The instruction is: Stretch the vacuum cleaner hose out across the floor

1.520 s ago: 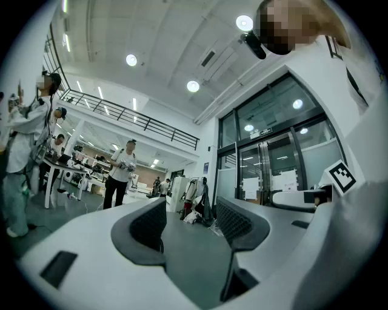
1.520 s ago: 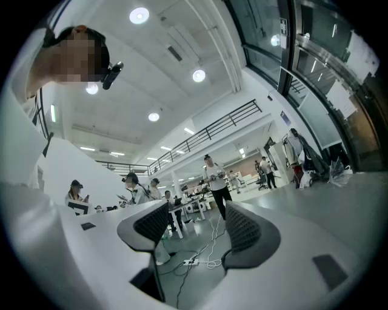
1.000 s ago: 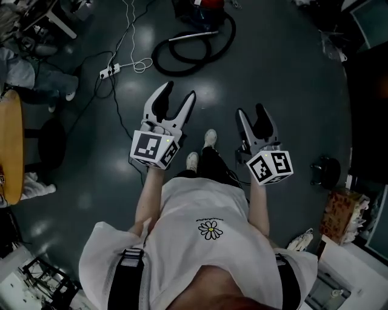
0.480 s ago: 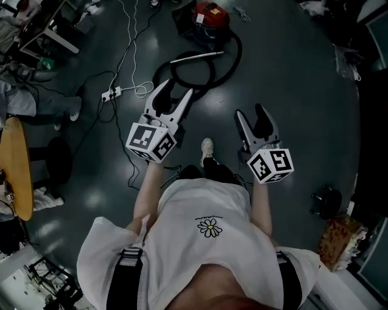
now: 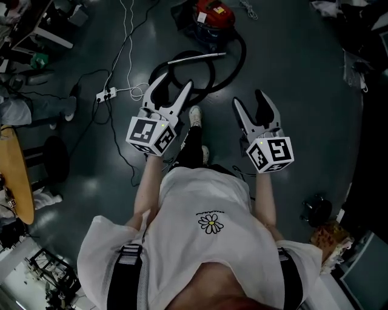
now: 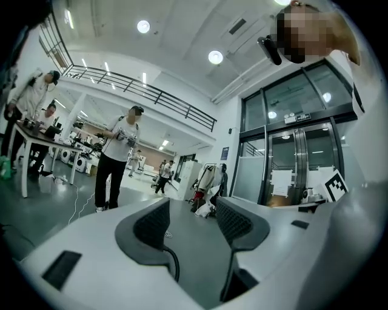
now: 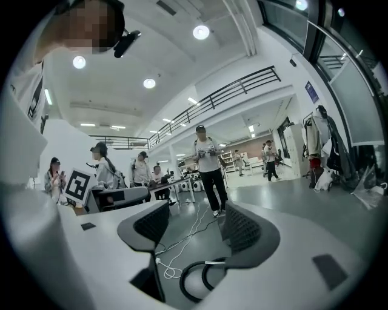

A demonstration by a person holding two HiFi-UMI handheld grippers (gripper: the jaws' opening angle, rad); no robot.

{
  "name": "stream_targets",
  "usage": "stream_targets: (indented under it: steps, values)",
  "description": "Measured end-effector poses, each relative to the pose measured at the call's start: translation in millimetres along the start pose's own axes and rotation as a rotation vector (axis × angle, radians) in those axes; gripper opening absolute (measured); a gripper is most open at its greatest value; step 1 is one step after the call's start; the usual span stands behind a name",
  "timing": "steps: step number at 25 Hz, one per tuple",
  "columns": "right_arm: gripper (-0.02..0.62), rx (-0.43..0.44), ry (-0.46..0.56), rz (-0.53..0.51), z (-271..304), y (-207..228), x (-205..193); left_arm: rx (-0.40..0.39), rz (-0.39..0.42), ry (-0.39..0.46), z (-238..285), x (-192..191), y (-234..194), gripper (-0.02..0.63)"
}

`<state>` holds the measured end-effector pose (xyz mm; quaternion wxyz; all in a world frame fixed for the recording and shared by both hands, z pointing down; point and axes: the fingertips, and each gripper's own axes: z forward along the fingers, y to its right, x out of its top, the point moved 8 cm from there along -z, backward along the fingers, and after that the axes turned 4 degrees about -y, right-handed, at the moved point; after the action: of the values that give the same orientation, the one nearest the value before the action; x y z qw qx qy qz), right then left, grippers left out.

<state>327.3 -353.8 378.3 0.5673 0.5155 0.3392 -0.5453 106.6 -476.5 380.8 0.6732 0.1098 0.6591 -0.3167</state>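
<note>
dark, glossy floor [image 5: 291,72] fills the head view, with a bare stretch running from the right of the coil toward the right edge. the red vacuum cleaner [image 5: 212,13] sits at the top edge. its black hose [image 5: 235,63] lies curled in loops on the floor just ahead of both tongs, and a metal wand [image 5: 197,57] lies across the coil.

the left gripper [image 5: 176,88] and the right gripper [image 5: 250,100] are held side by side above the floor, well apart from the hose. each has its jaws spread with nothing between them. the right gripper view looks past its jaws down at the coil on the floor. the left gripper view looks level across the hall toward glass doors.

the left side is more crowded. a white cable [image 5: 128,42] and a power strip [image 5: 105,94] lie just beside the coil, with a dark stool [image 5: 56,158] and the rim of a wooden table [image 5: 13,175] at the left edge. a cardboard box [image 5: 330,233] sits at the lower right corner. the person's shoe [image 5: 194,115] is planted between the grippers, near the coil's closest loop. other people stand farther off in the hall.
</note>
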Motion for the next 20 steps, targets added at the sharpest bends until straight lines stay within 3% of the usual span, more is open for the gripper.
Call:
stream_targets:
  steps: [8, 13, 16, 20]
  values:
    - [0.304, 0.044, -0.098, -0.108, 156, 50, 52, 0.088, -0.042, 0.081, 104, 41, -115, 0.241]
    - [0.304, 0.127, -0.174, -0.224, 255, 79, 73, 0.105, -0.012, 0.062, 159, 50, -165, 0.241]
    - [0.304, 0.19, -0.246, -0.285, 314, 102, 63, 0.127, -0.027, 0.023, 193, 32, -189, 0.241]
    - [0.305, 0.321, -0.397, -0.459, 407, 128, 17, 0.219, -0.058, -0.05, 242, -12, -235, 0.241]
